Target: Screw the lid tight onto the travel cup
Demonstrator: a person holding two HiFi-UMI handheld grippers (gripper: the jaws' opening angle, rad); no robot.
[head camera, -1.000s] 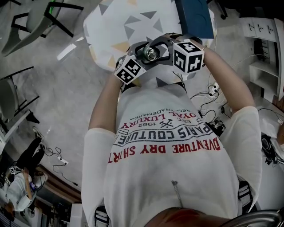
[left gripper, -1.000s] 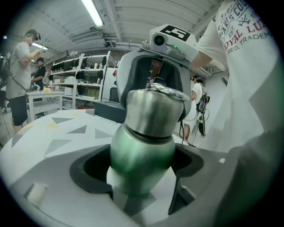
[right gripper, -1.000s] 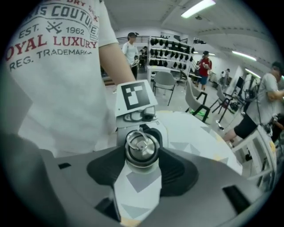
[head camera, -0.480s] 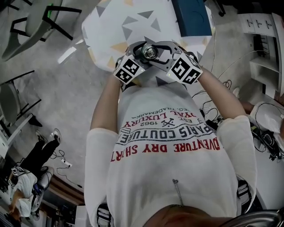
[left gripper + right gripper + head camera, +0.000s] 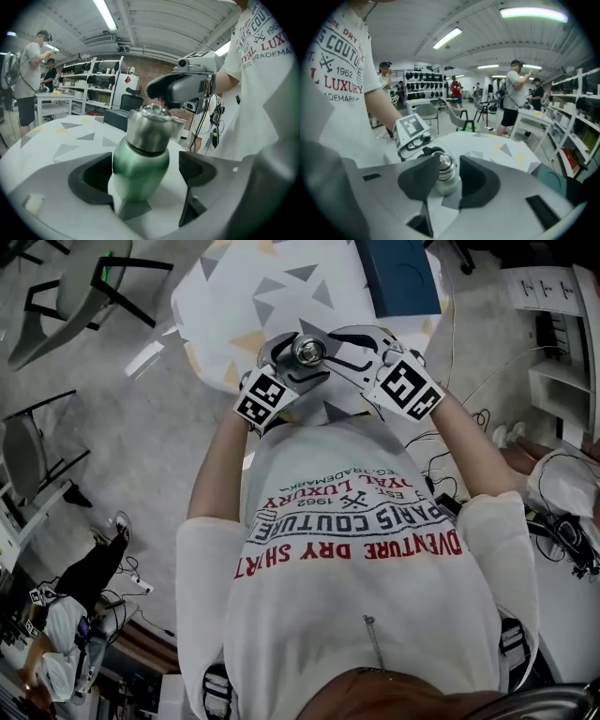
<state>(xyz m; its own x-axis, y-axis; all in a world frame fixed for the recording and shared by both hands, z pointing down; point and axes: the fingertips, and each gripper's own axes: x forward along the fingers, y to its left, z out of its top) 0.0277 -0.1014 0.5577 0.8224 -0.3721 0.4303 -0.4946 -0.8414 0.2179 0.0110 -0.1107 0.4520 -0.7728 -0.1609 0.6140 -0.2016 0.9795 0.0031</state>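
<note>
A green travel cup [image 5: 140, 161] with a silver lid [image 5: 152, 124] stands upright on the white table [image 5: 234, 296], close to the person's chest. My left gripper [image 5: 145, 171] has its jaws around the green body and they are opening; a gap shows beside the right pad [image 5: 197, 166]. In the head view it [image 5: 292, 367] comes in from the left. My right gripper [image 5: 450, 176] reaches the lid [image 5: 444, 165] from the other side. Its jaws are closing on the lid, with a thin gap still showing at the right pad [image 5: 476, 180].
The table top carries grey and yellow triangles. A dark blue box [image 5: 398, 273] lies at its far right end. Chairs [image 5: 84, 277] stand on the floor to the left, shelves [image 5: 562, 381] and cables to the right. People stand in the background of both gripper views.
Both grippers and the cup sit a little farther from the body in the head view. The right gripper's marker cube has swung down and right as its fingers drew in on the lid.
</note>
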